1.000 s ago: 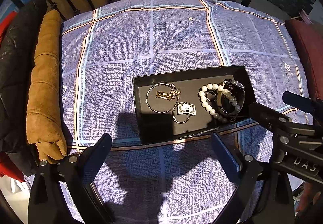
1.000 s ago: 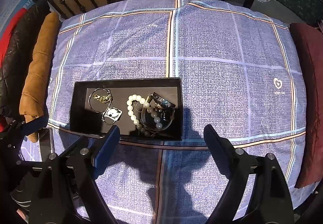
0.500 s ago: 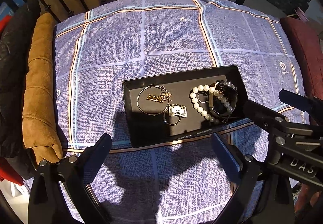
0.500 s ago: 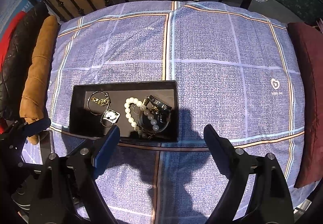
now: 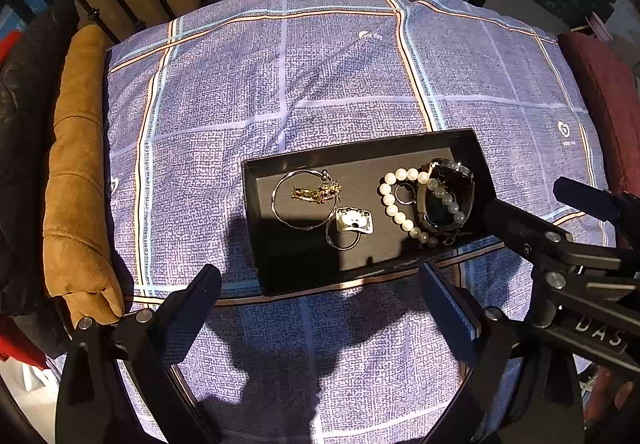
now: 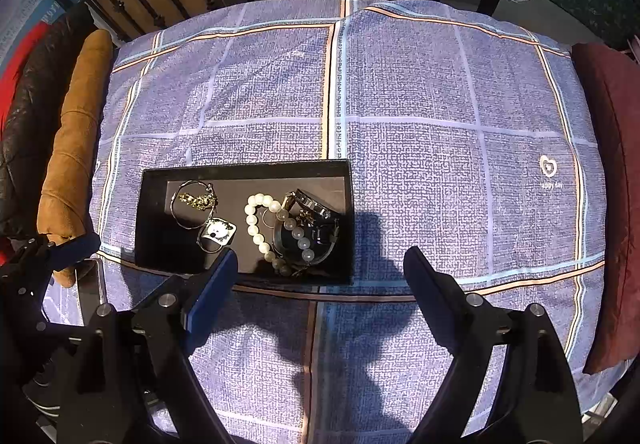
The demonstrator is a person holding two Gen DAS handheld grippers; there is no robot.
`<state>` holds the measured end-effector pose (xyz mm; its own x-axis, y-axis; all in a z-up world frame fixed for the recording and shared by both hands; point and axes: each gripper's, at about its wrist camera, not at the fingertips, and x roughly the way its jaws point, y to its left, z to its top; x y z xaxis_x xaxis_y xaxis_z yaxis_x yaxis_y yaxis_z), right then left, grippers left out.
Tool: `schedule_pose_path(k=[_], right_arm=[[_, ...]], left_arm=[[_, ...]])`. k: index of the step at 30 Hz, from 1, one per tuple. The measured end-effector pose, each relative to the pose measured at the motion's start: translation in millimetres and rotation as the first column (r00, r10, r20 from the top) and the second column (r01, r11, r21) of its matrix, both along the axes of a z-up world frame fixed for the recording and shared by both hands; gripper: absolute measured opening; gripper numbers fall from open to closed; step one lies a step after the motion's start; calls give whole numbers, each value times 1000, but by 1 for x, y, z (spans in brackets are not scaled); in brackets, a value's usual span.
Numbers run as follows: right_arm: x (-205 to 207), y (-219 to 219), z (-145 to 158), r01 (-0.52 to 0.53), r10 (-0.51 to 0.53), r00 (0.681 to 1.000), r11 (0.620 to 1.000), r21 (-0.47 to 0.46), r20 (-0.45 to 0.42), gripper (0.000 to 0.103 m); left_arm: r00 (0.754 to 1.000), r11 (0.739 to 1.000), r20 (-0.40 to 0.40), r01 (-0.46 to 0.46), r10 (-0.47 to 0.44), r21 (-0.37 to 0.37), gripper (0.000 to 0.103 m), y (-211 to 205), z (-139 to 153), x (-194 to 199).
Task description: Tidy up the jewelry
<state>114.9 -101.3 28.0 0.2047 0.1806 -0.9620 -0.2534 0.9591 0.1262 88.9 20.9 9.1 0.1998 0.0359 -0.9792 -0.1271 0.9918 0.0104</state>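
Tray [image 5: 360, 276] shifted, right gripper [image 5: 524, 199] marked "DAS"

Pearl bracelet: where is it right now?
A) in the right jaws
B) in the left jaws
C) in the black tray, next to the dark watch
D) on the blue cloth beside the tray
C: the pearl bracelet lies inside the black tray, against the dark watch; both the left gripper and the right gripper are open and hold nothing.
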Motion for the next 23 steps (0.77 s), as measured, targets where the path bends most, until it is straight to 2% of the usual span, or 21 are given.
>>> schedule_pose_path(k=[6,10,14,19,23], right_arm=[[1,0,0,1,-1,1000,1000,2,-1,84],[1,-2,0,5,-5,1000,1000,7,0,84],[1,-2,3,4,-4,1000,1000,17,6,84],[0,-3,3,2,-2,1000,1000,13,5,84],[-1,-3,1,-2,2,1000,1000,7,0,84]], left_arm=[[1000,1000,4,0,0,9,96,-1,0,0],[1000,999,6,-13,12,46,96,-2,1,-1],[1000,993,23,-6,3,120,96,-7,4,0],[1000,998,4,-30,30,64,95,-3,2,0],[1000,996,3,-30,30,80,96,-4,3,-2]])
